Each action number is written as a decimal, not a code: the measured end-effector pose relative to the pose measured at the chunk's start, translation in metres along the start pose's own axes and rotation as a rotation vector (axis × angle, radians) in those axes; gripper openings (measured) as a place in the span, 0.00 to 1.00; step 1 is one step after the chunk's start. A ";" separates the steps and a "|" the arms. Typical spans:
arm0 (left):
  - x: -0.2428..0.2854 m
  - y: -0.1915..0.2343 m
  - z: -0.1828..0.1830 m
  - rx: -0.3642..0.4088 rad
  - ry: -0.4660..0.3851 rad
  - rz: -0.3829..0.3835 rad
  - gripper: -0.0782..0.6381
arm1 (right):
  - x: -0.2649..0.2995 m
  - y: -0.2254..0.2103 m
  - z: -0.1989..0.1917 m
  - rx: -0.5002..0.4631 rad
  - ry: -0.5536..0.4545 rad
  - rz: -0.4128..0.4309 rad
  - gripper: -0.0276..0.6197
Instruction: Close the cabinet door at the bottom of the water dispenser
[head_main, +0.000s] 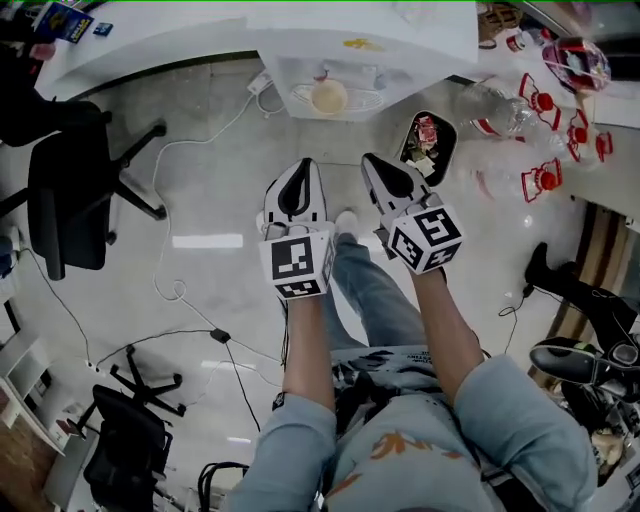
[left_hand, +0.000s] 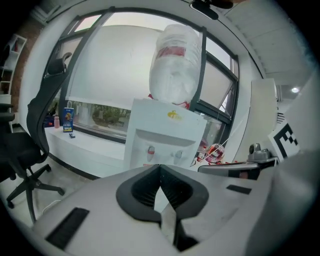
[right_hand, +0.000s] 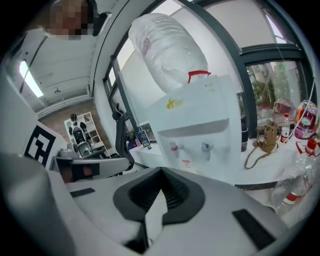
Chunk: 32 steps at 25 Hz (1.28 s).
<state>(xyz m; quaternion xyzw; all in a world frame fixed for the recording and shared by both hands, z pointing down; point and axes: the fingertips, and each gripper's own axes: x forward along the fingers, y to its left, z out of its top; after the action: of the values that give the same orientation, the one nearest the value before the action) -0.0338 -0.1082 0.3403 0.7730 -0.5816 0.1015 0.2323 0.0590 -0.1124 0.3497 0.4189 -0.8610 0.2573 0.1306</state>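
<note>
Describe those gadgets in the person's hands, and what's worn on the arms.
The left gripper and right gripper are each a pale grey tapered shell with black ribbed pads inside, carrying a white cube printed with black square markers. The sleeves are light blue, ending near the elbows.

Two tools (head_main: 299, 170) (head_main: 380, 170), one water dispenser (head_main: 400, 40)

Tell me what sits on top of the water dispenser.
A large water bottle, wrapped in whitish plastic, stands on top of the water dispenser. Its neck cannot be seen: the wrap and the dispenser's top cover it.
</note>
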 end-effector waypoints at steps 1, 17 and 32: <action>-0.005 -0.003 0.011 0.002 -0.011 0.005 0.14 | -0.006 0.002 0.011 0.001 -0.014 -0.002 0.09; -0.073 -0.064 0.185 0.127 -0.231 0.039 0.14 | -0.099 0.048 0.194 -0.155 -0.287 0.005 0.09; -0.102 -0.099 0.317 0.279 -0.489 0.032 0.14 | -0.140 0.064 0.326 -0.340 -0.505 0.021 0.09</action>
<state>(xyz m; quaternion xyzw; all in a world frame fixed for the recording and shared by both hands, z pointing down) -0.0070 -0.1507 -0.0032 0.7898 -0.6128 -0.0053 -0.0254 0.0919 -0.1682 -0.0051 0.4328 -0.9012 -0.0015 -0.0223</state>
